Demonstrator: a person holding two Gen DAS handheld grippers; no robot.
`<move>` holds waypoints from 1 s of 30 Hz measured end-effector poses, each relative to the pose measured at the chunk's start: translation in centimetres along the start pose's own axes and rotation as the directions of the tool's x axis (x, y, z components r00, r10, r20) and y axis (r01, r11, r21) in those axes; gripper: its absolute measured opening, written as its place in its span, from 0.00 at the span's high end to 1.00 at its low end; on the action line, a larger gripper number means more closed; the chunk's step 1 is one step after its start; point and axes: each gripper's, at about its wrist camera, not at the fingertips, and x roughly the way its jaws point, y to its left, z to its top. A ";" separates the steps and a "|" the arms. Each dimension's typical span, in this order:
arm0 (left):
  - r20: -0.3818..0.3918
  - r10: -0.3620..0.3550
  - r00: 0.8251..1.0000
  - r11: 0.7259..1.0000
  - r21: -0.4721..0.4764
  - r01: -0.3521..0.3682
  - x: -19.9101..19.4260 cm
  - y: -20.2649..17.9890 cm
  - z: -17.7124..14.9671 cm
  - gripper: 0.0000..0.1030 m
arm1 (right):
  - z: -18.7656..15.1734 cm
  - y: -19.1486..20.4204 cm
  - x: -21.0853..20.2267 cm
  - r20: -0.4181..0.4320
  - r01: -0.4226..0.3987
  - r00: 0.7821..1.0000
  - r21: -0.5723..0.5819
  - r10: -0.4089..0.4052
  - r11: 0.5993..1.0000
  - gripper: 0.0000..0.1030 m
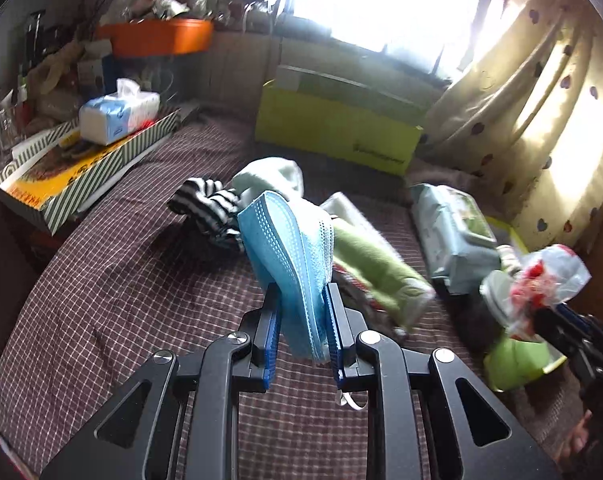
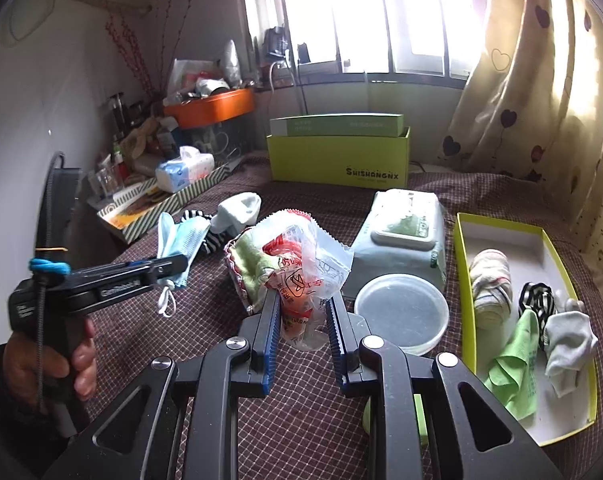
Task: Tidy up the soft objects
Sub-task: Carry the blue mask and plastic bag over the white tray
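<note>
left hand-held gripper (image 1: 301,304) clamped on blue face mask (image 1: 289,248), lifted off the checked cloth; right hand-held gripper (image 2: 303,312) pinching crinkly plastic packet (image 2: 301,264) | carry both level to yellow-rimmed tray (image 2: 463,280); keep the trailing ear loop clear

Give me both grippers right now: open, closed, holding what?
Left gripper: closed on the blue face mask, lifted off the bed.
Right gripper: closed on the clear plastic snack bag.

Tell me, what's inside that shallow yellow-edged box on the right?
The shallow box holds a rolled pale sock, a striped sock, a green cloth and a grey sock. Anything beneath them is hidden.
</note>
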 end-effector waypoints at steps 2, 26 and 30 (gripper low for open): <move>0.005 -0.012 1.000 1.000 0.012 0.012 -0.4 -0.6 0.0 0.79 | 0.0 -0.1 -0.4 0.006 0.003 1.000 0.002 -0.003 1.000 0.79; 0.013 -0.108 0.994 0.987 0.119 0.106 -3.2 -5.9 -0.6 0.79 | -0.6 -1.5 -3.4 0.057 0.032 0.998 0.039 -0.034 0.999 0.79; 0.012 -0.120 0.993 0.984 0.135 0.117 -3.3 -6.7 -0.5 0.79 | -0.8 -2.3 -4.2 0.069 0.045 0.996 0.054 -0.049 0.998 0.79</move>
